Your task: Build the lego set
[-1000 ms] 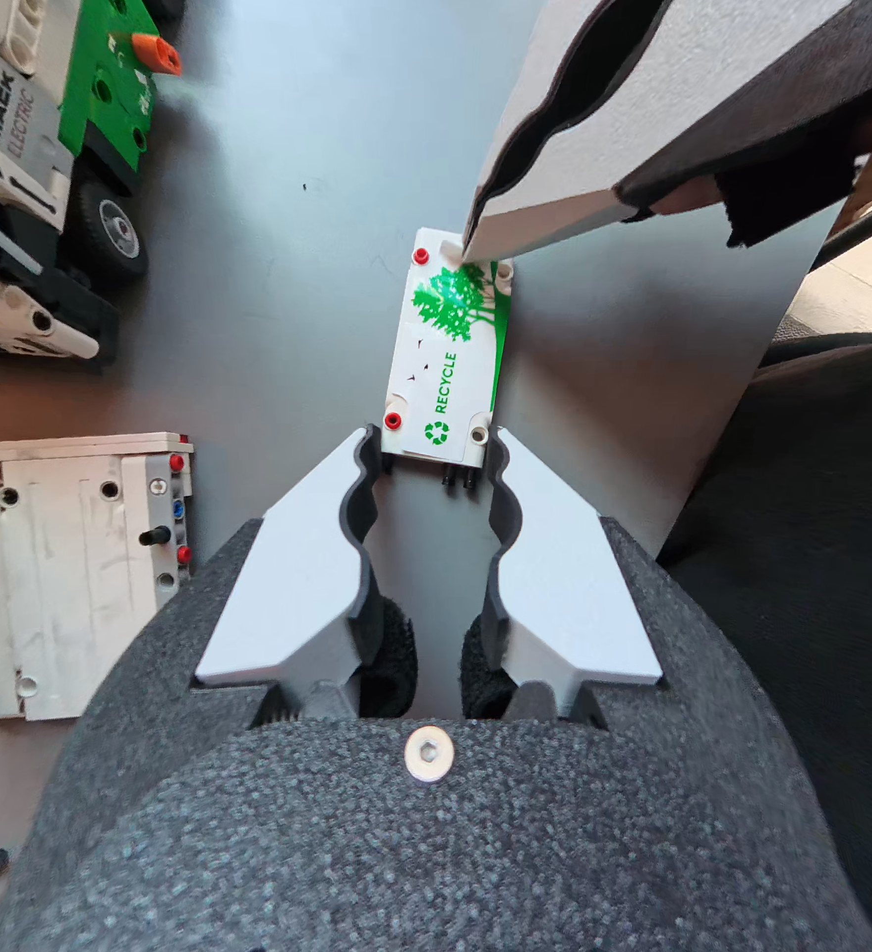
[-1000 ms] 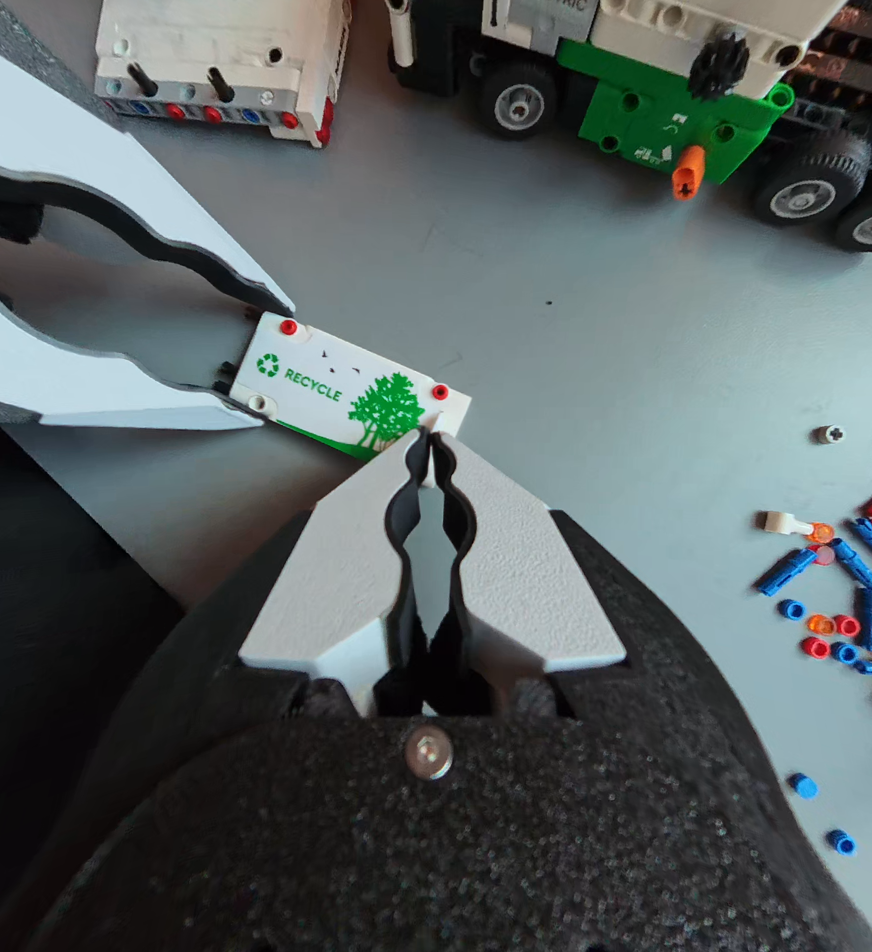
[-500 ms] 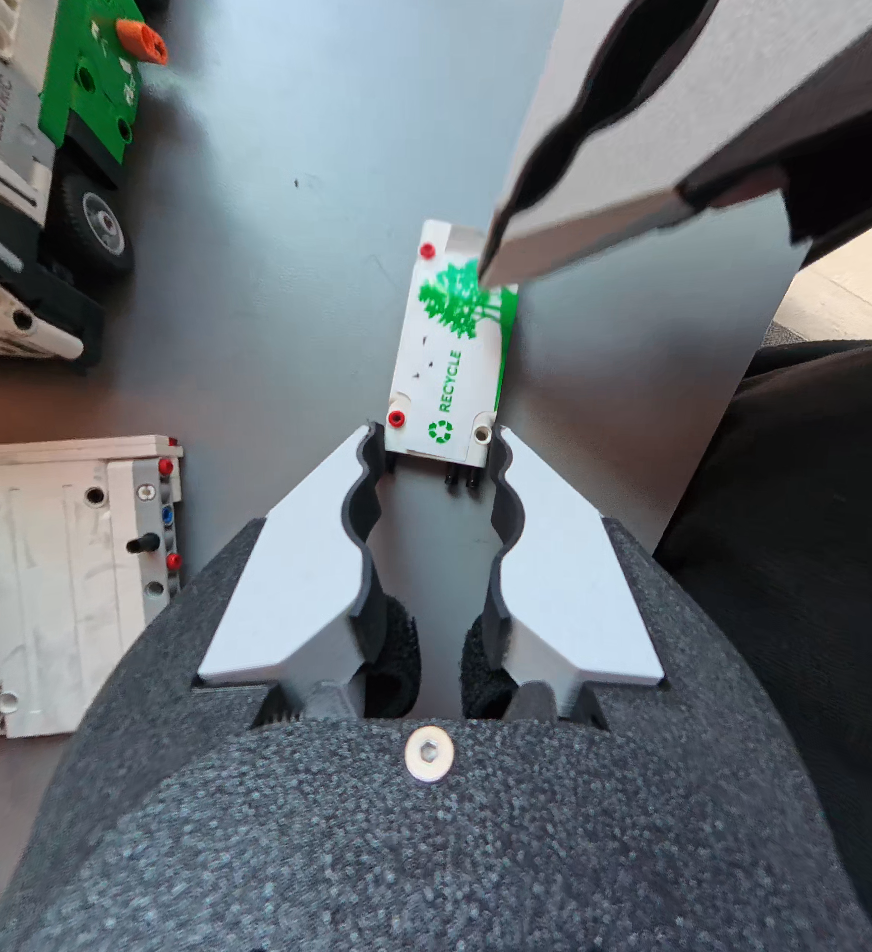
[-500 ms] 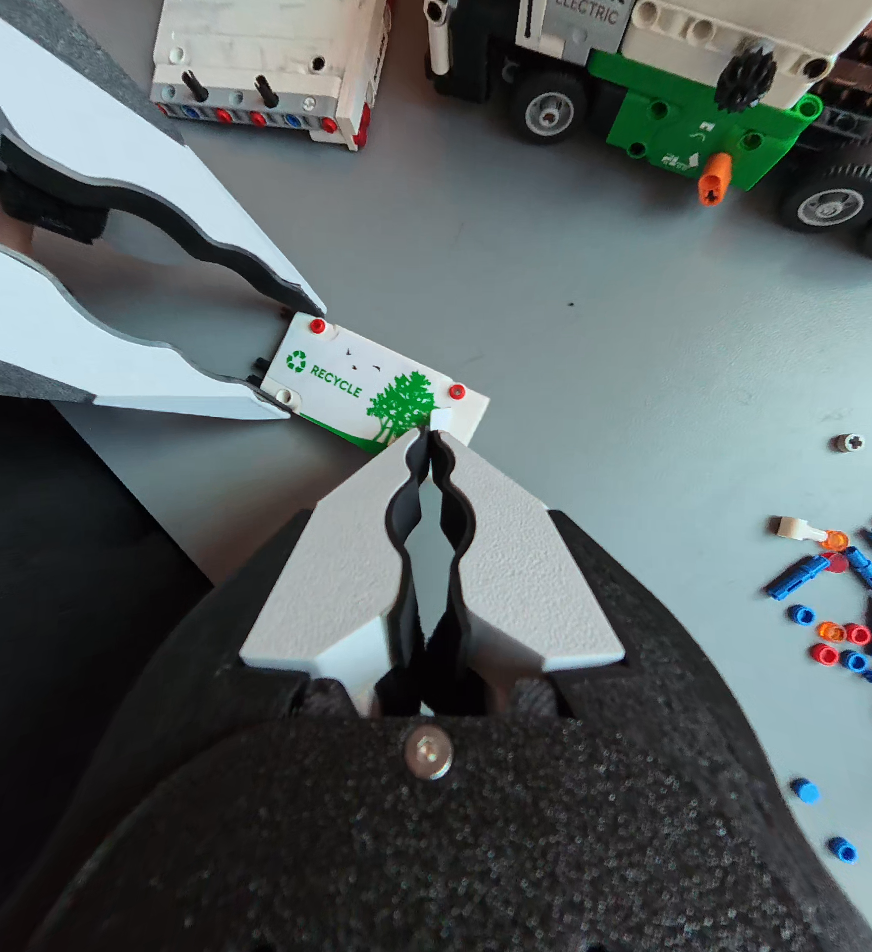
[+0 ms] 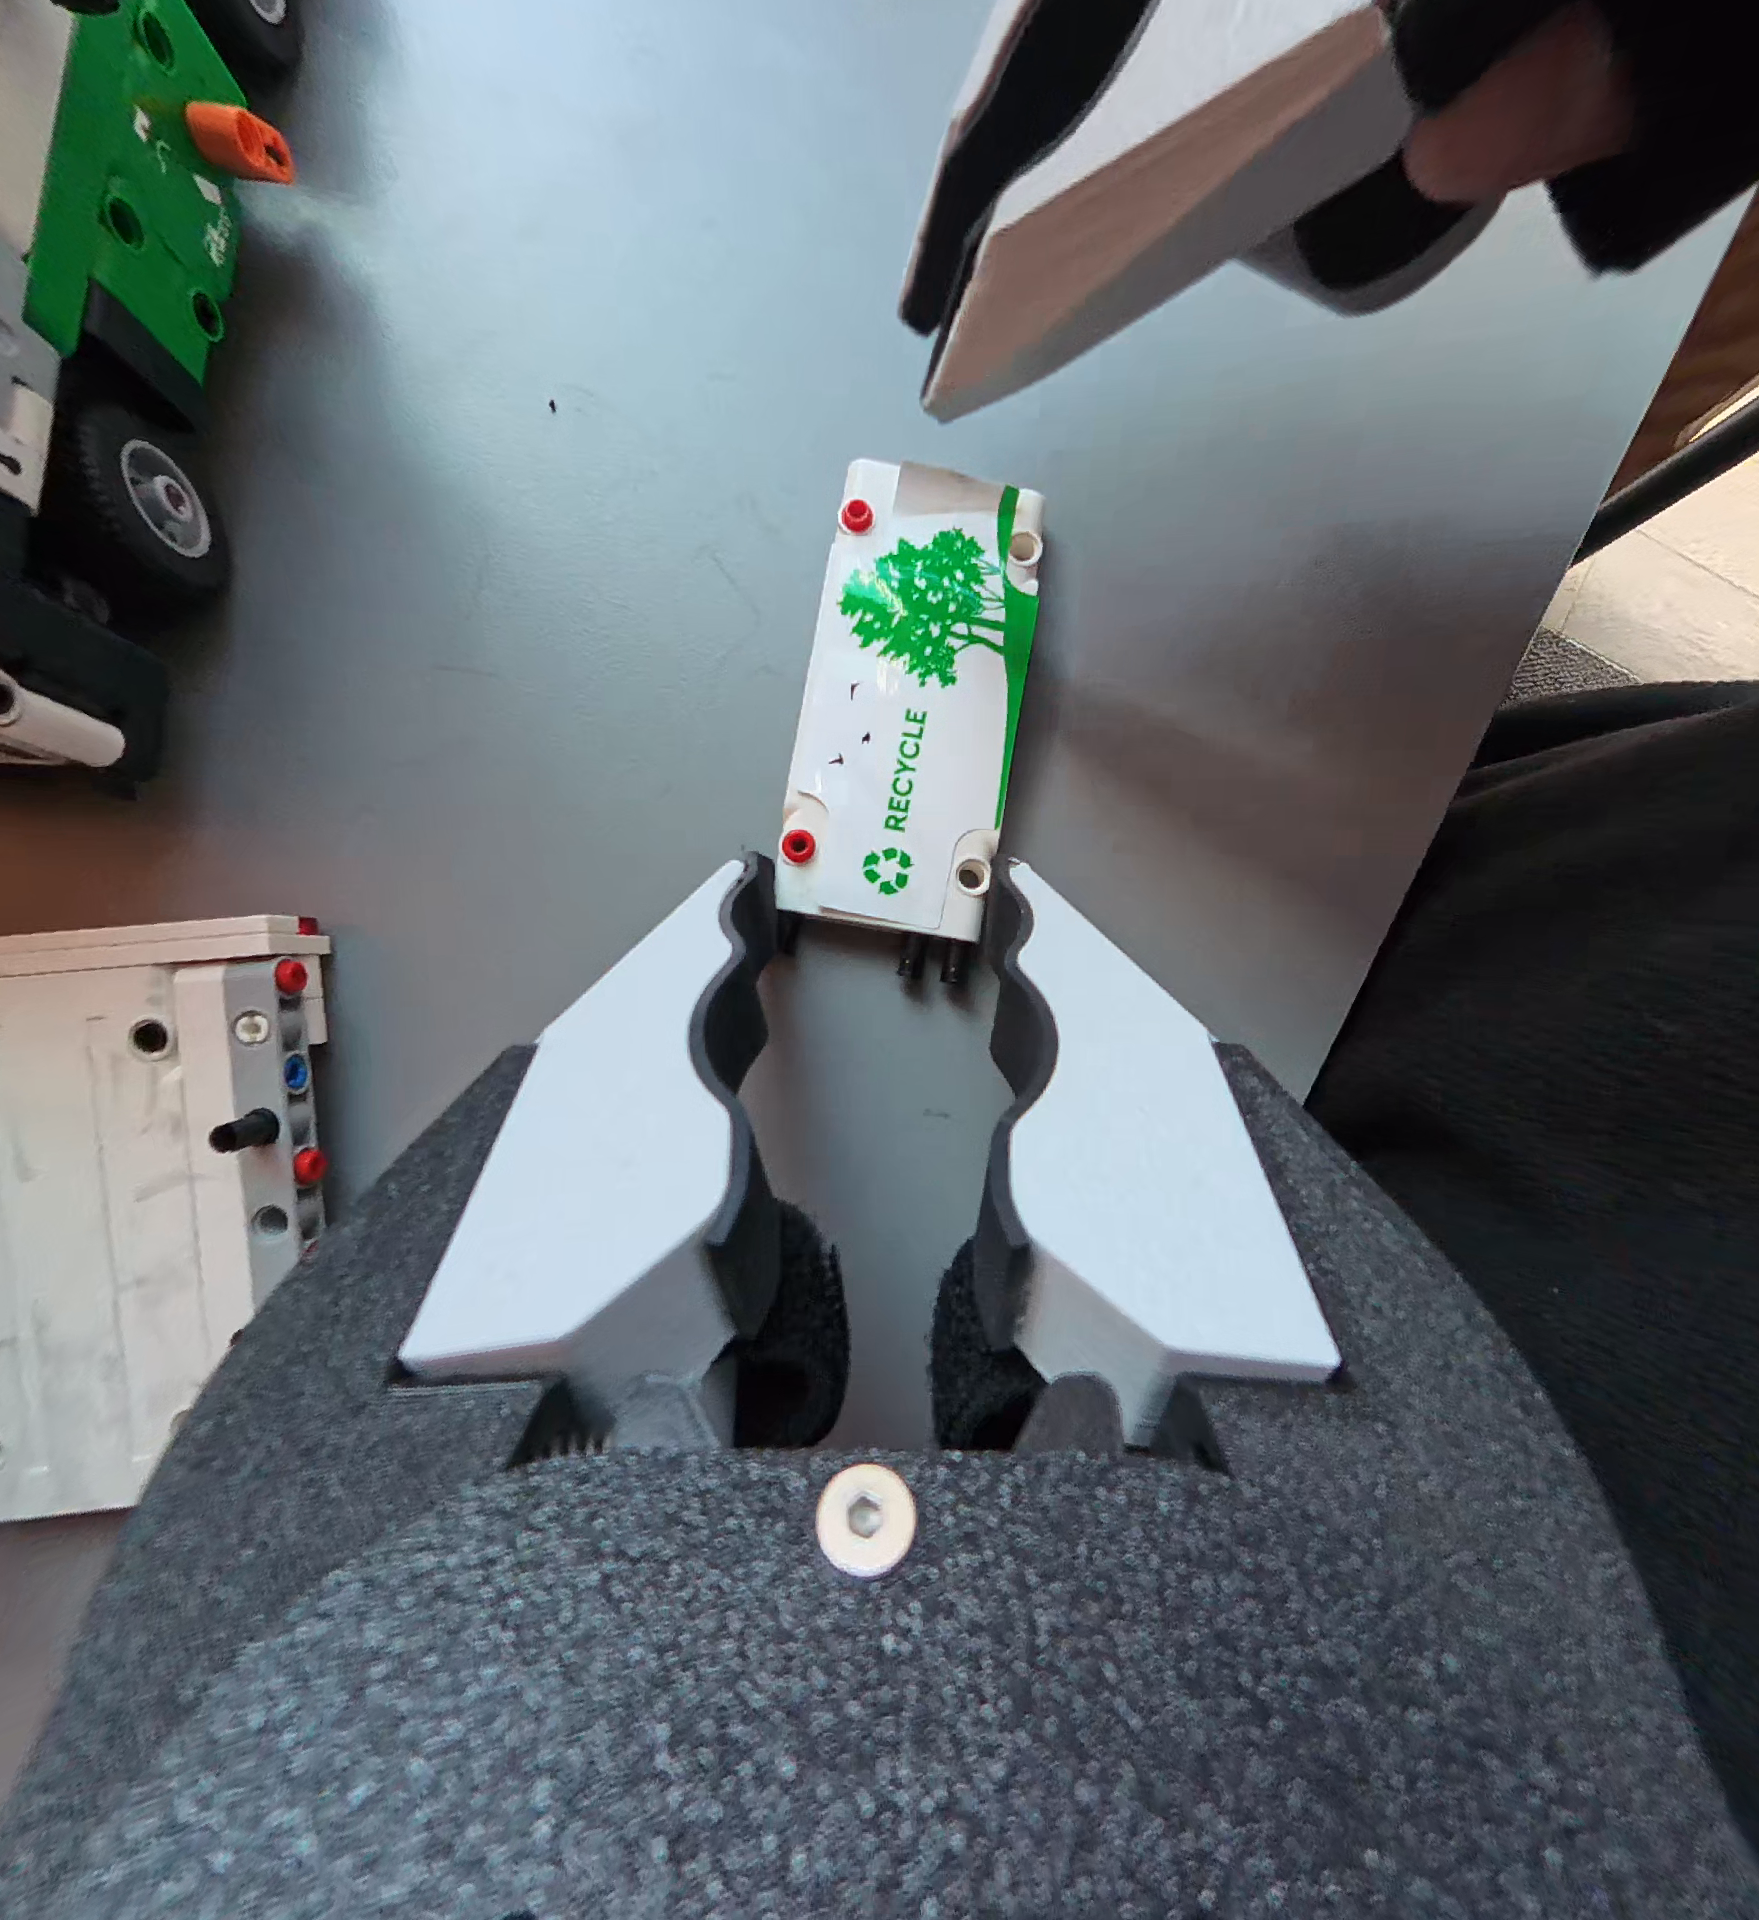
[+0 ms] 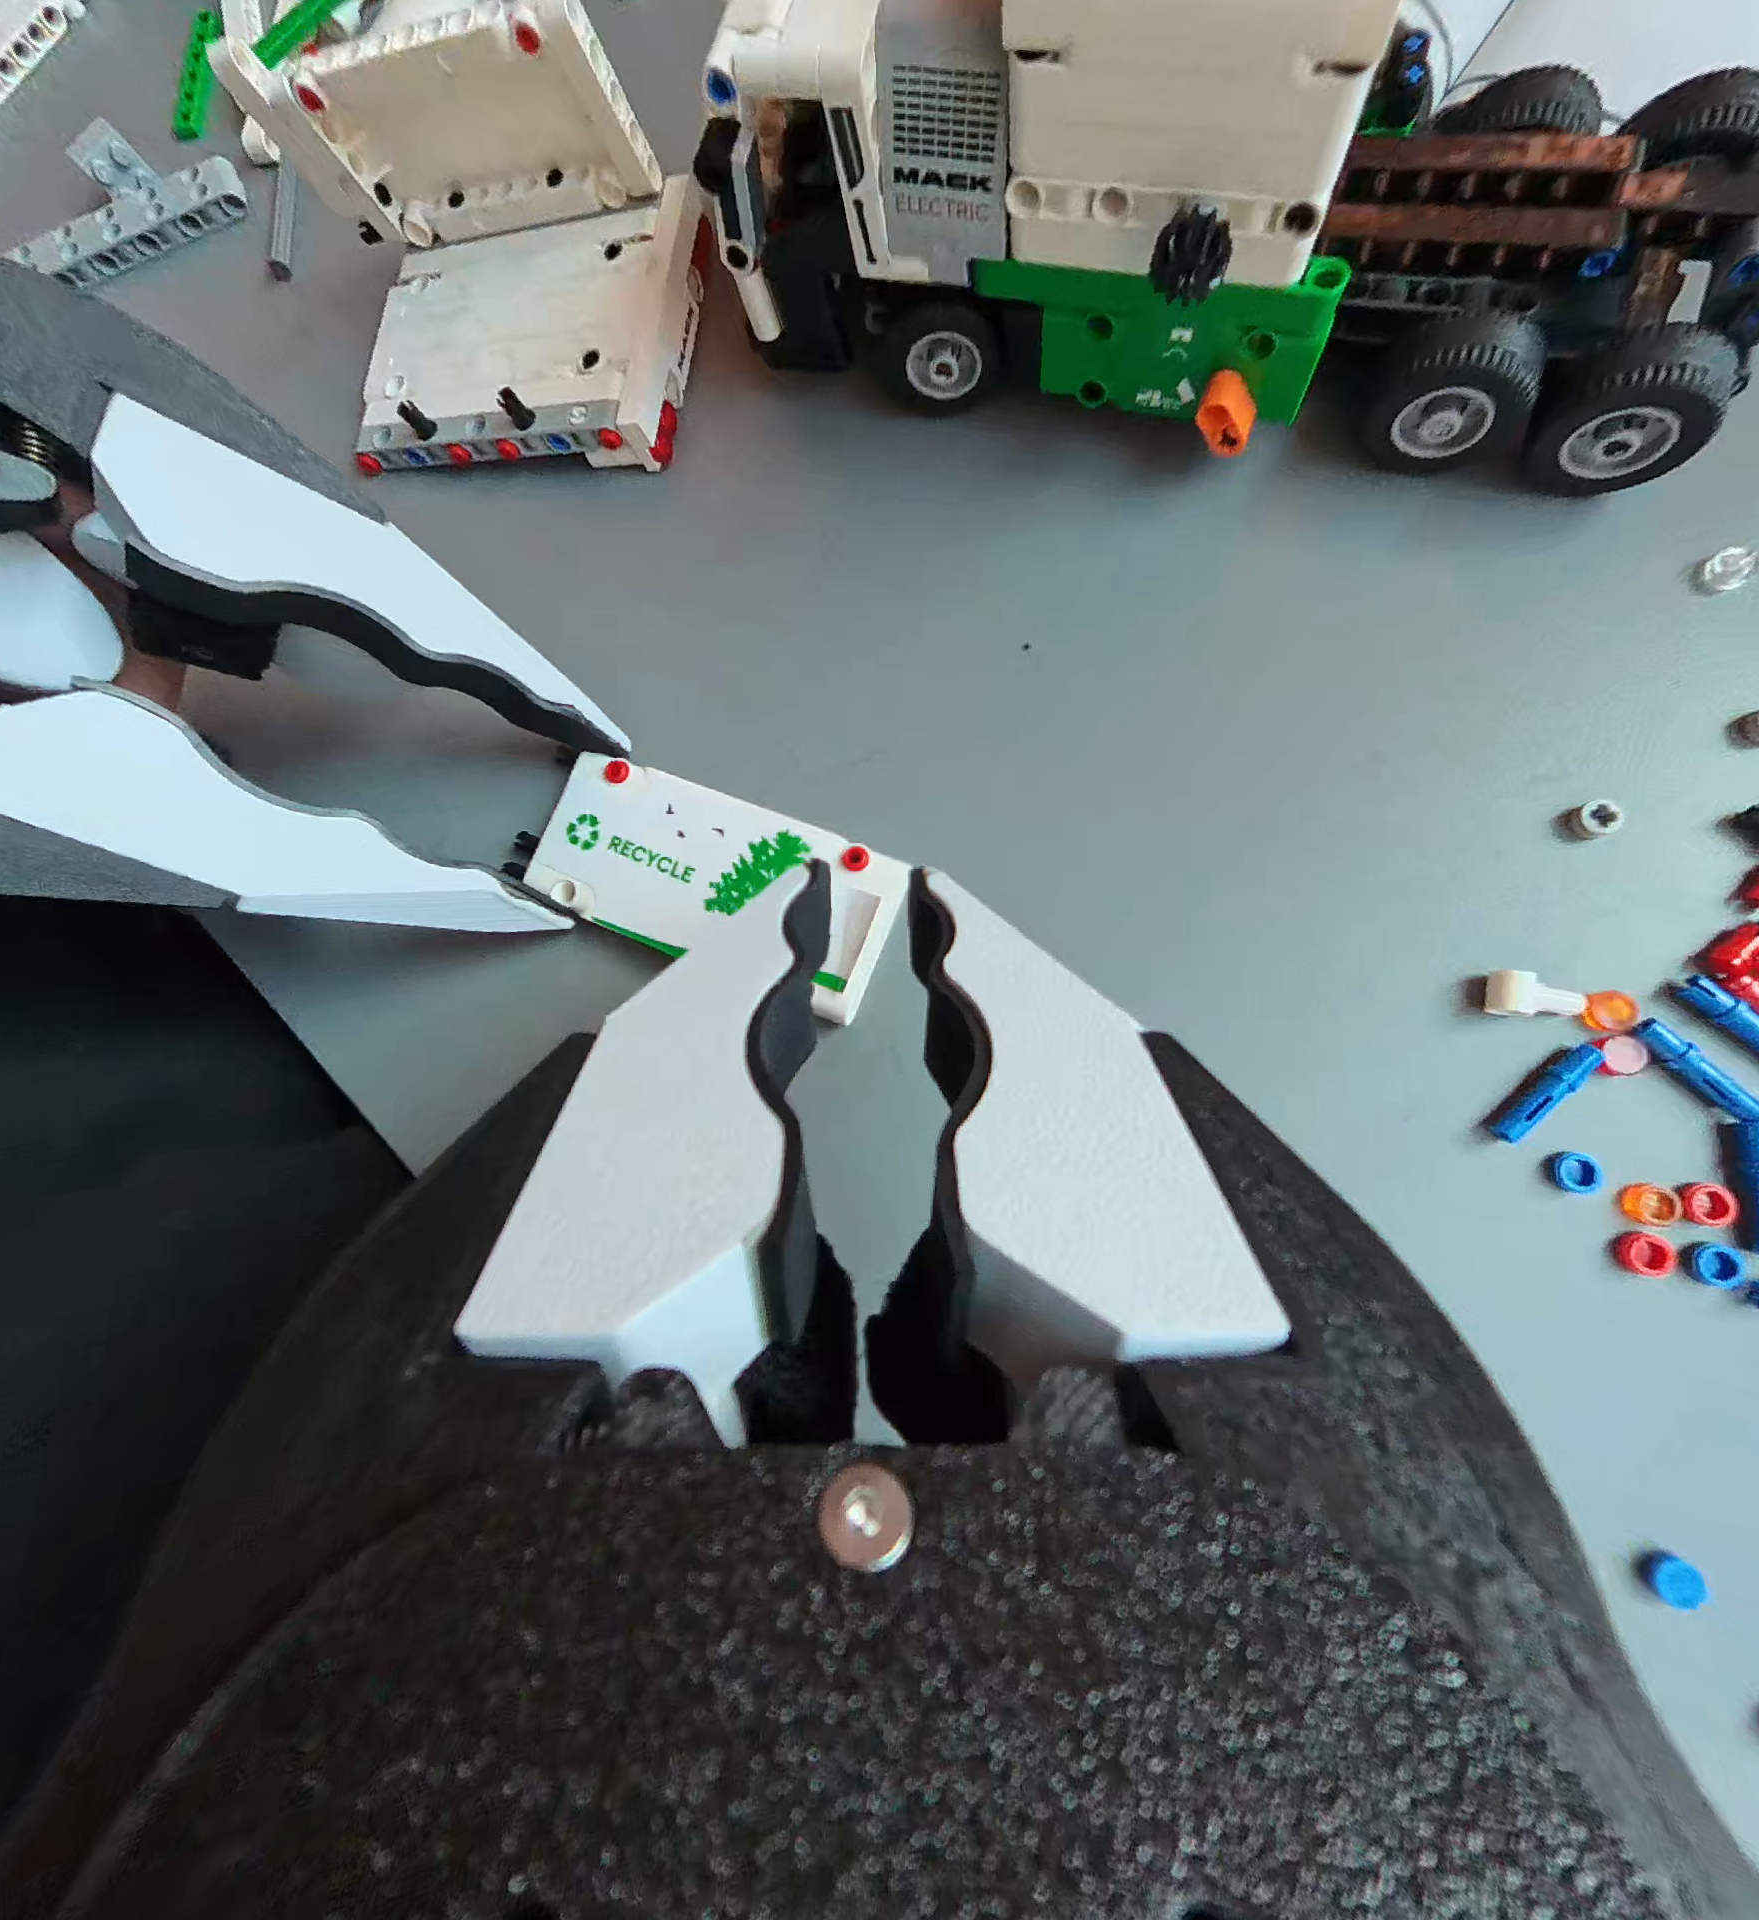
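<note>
Right wrist view: the grey tabletop (image 6: 1218,675) carries one toy brick truck (image 6: 1218,239) with a white cab, green side plate and black wheels, well ahead of the right tongs (image 6: 867,883) and to their right. Three of its wheels show plainly here. One white brick box section (image 6: 522,343) stands far ahead and to the left, a row of red and blue pins along its near edge and two black pins sticking out.

One white panel (image 6: 667,852) printed with a green tree and a recycling mark lies flat between the two tongs. Two red pins sit in its corners. The left tongs (image 5: 880,894) grip its near short end, a pad pressed to each long side. The right tongs stand narrowly parted and bare, raised over the panel's far end, with that end showing through the gap.

To the right of the right tongs lies a scatter of small parts (image 6: 1706,1091): blue pins, red and orange round studs, a few white and black bits; blur prevents an exact count. Three blue studs lie apart nearer the camera.
</note>
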`<state>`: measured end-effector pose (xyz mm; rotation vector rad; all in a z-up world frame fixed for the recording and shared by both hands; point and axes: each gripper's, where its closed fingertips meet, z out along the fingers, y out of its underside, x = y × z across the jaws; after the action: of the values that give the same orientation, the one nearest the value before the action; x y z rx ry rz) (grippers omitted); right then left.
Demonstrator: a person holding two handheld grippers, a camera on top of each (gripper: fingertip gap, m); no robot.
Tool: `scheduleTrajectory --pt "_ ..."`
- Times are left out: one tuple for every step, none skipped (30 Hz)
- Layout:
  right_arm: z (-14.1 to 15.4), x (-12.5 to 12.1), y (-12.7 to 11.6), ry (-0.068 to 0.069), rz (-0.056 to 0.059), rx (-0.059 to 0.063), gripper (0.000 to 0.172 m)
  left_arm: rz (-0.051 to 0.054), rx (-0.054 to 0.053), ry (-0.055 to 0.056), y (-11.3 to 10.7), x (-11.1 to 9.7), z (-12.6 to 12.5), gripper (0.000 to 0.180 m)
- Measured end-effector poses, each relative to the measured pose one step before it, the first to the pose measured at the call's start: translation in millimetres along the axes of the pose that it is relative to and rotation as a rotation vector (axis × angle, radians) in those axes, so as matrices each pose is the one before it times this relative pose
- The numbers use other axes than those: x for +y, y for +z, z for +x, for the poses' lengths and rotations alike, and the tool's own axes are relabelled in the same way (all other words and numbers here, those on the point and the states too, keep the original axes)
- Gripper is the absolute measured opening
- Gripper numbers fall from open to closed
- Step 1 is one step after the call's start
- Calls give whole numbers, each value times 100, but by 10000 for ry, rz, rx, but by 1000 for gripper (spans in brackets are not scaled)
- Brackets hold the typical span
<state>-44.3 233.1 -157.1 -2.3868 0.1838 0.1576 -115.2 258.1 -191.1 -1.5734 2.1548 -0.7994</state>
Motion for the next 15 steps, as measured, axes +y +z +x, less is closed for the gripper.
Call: scheduleTrajectory --pt "-211 213 277 56 -65 -131 12 -19 -7 15 5 5 2 40" --pt "-148 134 217 37 -21 -92 11 -8 2 10 -8 -2 -7 40" --pt "42 192 222 -18 -66 27 11 -7 -2 24 2 3 9 40" --pt "69 245 249 -45 -100 44 11 -9 -3 26 3 3 15 40" --pt "-40 216 263 -2 -89 -24 11 -6 2 17 -8 -2 10 40" --pt "-30 154 231 5 -62 -23 11 -5 2 7 -1 4 7 40" --pt "-33 188 226 -25 -93 -12 11 -5 2 -1 8 -8 -3 40" --pt "38 185 210 -31 -113 39 11 -2 0 0 -1 2 0 40" --pt "146 177 175 -62 -104 118 10 7 -2 -9 -3 0 -3 40" --pt "181 38 71 -80 -26 142 7 15 1 -24 0 -9 3 40" --pt "161 -3 -51 -74 -10 111 3 17 4 -18 1 4 -3 40" --pt "69 22 -29 -14 -44 32 0 16 1 -16 9 -4 -3 40" --pt "34 -21 -54 -27 -18 10 0 14 -1 -21 -3 -6 -11 40" --pt "-90 -2 -29 -42 -20 -31 0 10 0 -12 2 7 -17 40" --pt "-173 -24 -50 18 -24 -64 0 1 1 -17 -6 5 -14 40"
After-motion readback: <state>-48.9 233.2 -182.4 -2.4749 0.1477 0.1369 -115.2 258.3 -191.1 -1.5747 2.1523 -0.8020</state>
